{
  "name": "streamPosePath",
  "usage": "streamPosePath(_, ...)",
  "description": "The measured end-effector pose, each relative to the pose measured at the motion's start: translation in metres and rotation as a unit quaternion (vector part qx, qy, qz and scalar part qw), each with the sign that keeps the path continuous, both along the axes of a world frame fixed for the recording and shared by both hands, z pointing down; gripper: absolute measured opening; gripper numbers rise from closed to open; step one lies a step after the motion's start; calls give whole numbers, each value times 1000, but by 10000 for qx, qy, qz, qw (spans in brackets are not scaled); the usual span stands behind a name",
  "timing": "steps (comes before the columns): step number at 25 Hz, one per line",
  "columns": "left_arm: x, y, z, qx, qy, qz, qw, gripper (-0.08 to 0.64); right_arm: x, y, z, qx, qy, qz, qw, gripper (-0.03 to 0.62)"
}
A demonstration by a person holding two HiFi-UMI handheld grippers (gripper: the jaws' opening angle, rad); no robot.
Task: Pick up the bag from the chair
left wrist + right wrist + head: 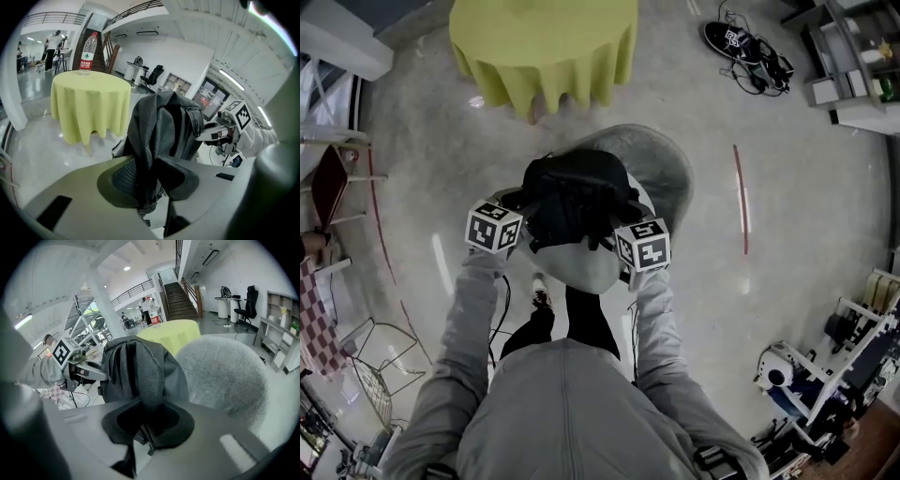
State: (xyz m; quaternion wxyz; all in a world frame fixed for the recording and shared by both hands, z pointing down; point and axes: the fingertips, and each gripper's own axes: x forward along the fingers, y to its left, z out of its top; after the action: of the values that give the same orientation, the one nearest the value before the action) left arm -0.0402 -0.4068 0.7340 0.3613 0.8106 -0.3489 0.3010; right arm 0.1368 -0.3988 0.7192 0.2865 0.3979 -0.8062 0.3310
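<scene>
A black bag [575, 202] hangs in the air between my two grippers, over the grey chair seat [652, 164]. My left gripper [517, 228] is shut on a fold of the bag's fabric at its left side; in the left gripper view the bag [161, 129] rises from between the jaws. My right gripper [623, 246] is shut on the bag's right side, and in the right gripper view the bag [136, 369] stands up from the jaws with the fuzzy grey chair [222, 373] just behind it.
A round table with a yellow-green cloth [546, 42] stands beyond the chair, a water bottle [87, 48] on it. Black shoes and cables [748, 52] lie at the far right. Folding chairs [333, 183] stand at the left, equipment [825, 366] at the lower right.
</scene>
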Motion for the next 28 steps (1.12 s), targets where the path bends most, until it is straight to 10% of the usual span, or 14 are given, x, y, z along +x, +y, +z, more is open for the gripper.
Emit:
streamPosePath(10, -7, 42, -114, 1301, 559, 52, 9899, 87, -9, 43, -122, 1056, 80, 244, 9941, 49)
streamPosePath(28, -31, 148, -292, 3259, 1190, 127, 9378, 75, -35, 163, -300, 2897, 231, 569, 9551, 49)
